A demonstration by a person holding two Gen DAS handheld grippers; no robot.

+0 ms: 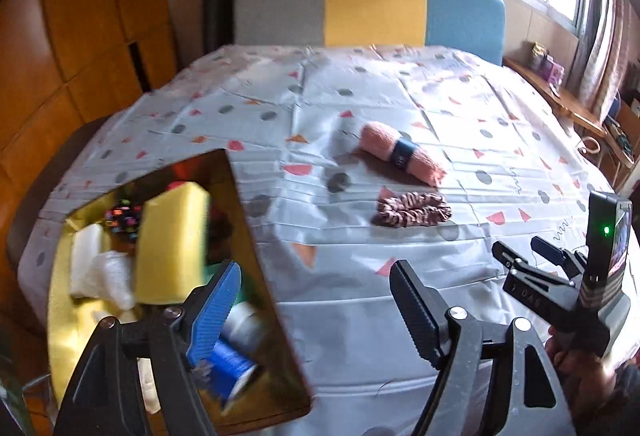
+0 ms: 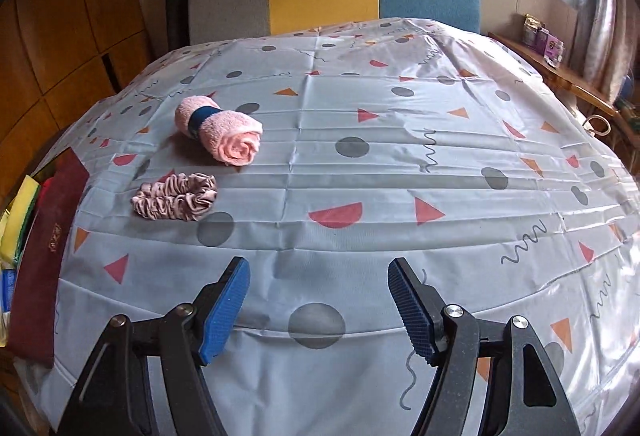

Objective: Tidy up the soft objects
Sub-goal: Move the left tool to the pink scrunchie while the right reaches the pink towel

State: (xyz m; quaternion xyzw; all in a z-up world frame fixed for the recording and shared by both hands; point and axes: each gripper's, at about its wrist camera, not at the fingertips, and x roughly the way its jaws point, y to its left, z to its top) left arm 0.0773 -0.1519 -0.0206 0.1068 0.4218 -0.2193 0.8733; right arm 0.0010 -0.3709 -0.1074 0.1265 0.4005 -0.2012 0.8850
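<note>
Both my left gripper [image 1: 316, 288] and right gripper [image 2: 318, 286] gape empty, the box [image 1: 256, 236] already holds a yellow sponge [image 1: 170, 240] and other bits, leaving the rolled pink towel [image 2: 218, 134] and scrunchie [image 2: 174, 198] on the tablecloth [image 2: 400, 156]

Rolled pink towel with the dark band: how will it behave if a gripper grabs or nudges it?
The pink towel looks like soft terry, so it will probably squash under the fingers, not resist. The dark band around it likely keeps the roll from unfurling when lifted. It lies on its side on the glossy tablecloth, so a sideways nudge may roll or slide it.
</note>
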